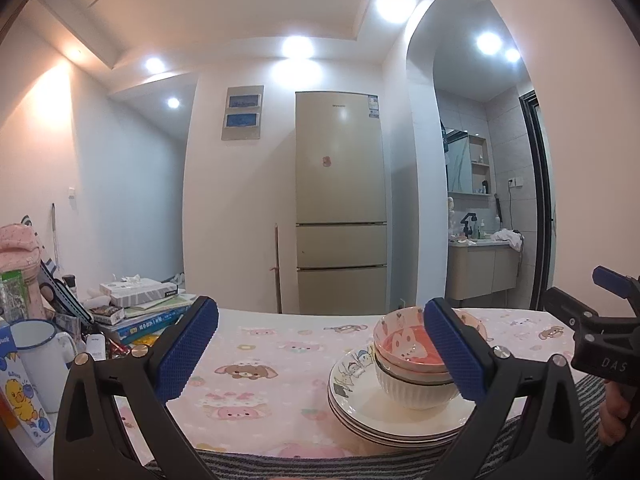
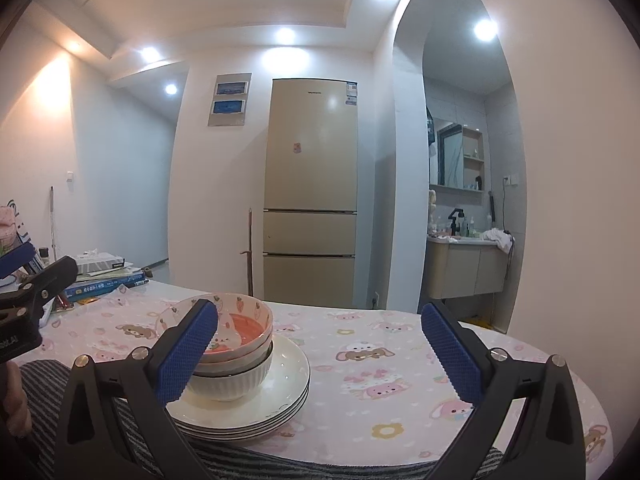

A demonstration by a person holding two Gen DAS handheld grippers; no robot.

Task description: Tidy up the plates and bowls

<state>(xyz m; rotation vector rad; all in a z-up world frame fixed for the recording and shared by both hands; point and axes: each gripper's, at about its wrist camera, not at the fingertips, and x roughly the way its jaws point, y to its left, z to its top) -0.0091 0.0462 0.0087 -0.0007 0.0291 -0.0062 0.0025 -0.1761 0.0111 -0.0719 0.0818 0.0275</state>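
Bowls nested on glossy round plates; left gripper, right gripper wide apart, empty.

You have open tablecloth across the middle of the table and along its far edge, so either gripper can pass there. The stack of plates topped with nested bowls stands at the near edge, blocking that stretch. The left edge is crowded: books, a white mug and a duck-print carton. The right edge looks clear, though distortion makes it hard to judge.
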